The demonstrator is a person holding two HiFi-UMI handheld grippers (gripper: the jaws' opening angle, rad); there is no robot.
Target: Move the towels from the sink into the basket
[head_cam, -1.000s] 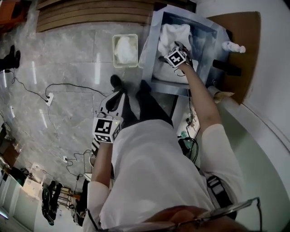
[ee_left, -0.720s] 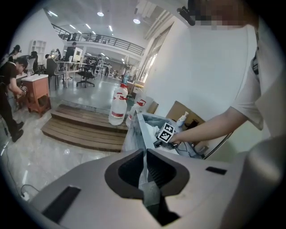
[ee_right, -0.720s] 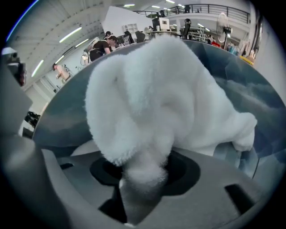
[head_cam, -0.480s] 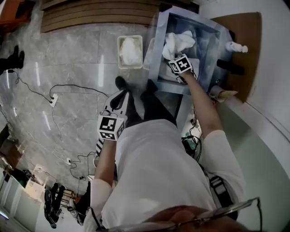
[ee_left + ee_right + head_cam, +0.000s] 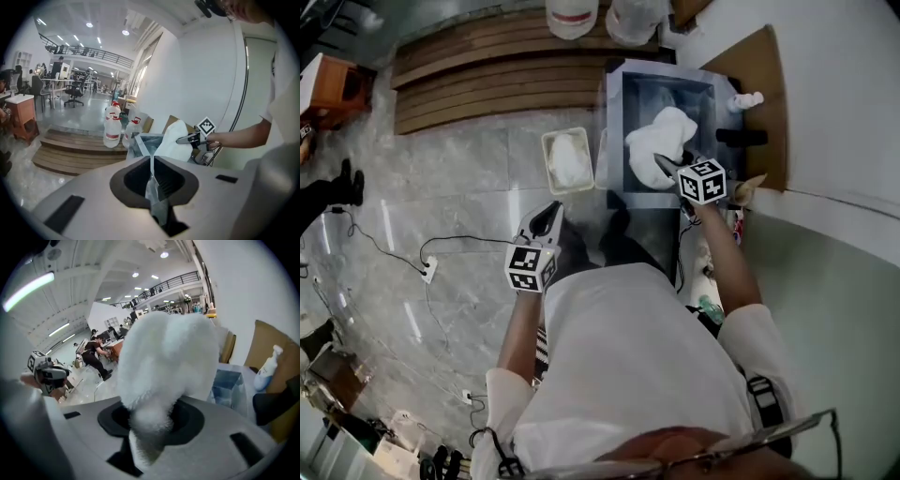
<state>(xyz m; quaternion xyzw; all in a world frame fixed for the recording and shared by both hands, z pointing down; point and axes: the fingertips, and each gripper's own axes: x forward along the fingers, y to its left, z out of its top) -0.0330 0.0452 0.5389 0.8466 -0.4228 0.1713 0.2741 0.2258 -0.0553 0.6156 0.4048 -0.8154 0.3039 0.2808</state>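
A white towel hangs above the steel sink, bunched in my right gripper. Its jaws have just been closing and are shut on the towel, which covers my right gripper in its own view. On the floor left of the sink stands the pale basket with a white towel lying in it. My left gripper is held over the floor below the basket, shut, with nothing in it. The left gripper view shows my left gripper closed, and beyond it the lifted towel.
Two large water jugs stand beyond the wooden steps. A spray bottle and a dark tap sit on the brown counter right of the sink. Cables trail over the marble floor.
My right gripper has closed on the towel and lifted it up out of the sink. The left gripper has risen a little.
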